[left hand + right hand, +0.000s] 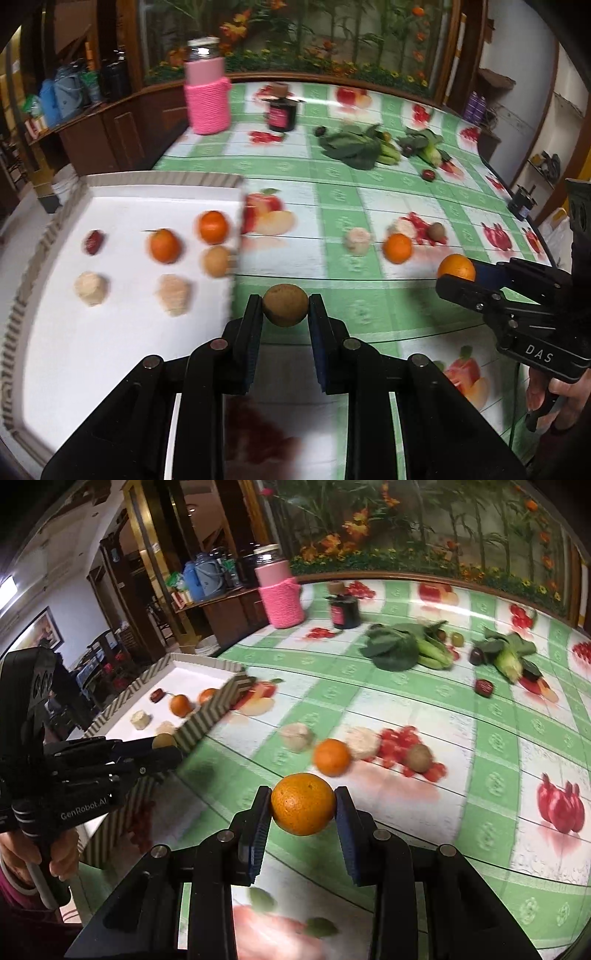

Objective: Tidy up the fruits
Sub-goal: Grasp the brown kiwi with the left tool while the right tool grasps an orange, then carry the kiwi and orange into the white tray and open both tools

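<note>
My left gripper (285, 304) is shut on a brown kiwi (285, 305) and holds it above the table, just right of the white tray (110, 350). The tray holds two oranges (164, 245), a brown fruit (217, 261), a dark red fruit (94, 242) and two pale lumpy fruits (91, 288). My right gripper (303, 805) is shut on an orange (303, 804) above the table. It also shows in the left wrist view (456, 275). On the table lie another orange (331, 757), a kiwi (418, 757) and two pale fruits (296, 736).
Leafy greens (395, 648), corn (511, 664) and small dark fruits (484, 687) lie at the back of the green checked tablecloth. A pink knitted jar (281, 590) and a dark jar (345, 611) stand at the far edge. The tray's striped wall (210, 710) faces the right gripper.
</note>
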{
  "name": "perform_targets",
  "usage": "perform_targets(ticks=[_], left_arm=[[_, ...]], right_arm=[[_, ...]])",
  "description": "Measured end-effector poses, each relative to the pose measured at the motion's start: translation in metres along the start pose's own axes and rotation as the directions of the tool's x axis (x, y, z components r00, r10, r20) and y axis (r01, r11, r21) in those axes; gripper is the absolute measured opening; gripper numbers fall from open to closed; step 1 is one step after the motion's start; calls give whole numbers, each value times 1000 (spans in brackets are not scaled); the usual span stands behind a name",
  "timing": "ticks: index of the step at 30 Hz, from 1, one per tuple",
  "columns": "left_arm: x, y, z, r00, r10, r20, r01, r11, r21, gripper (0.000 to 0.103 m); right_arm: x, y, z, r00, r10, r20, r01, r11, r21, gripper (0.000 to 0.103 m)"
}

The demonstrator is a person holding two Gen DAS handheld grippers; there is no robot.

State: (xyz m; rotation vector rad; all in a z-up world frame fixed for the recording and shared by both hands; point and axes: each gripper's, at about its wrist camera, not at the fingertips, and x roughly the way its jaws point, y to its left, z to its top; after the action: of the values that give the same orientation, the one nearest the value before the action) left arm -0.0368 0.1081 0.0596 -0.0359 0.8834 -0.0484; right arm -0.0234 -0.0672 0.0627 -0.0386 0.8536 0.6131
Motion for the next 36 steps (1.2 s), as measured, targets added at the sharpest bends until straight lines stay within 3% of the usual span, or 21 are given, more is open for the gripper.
perform_targets(ticks=[18,36], left_arm=[[-30,112,-28,992,128,3,-126,981,-146,22],[-11,141,-32,983,177,-55,-184,969,-165,22]], right_arm=[[31,107,36,995,101,-24,-104,981,-162,35],[77,169,47,977,178,-115,-203,943,-263,35]])
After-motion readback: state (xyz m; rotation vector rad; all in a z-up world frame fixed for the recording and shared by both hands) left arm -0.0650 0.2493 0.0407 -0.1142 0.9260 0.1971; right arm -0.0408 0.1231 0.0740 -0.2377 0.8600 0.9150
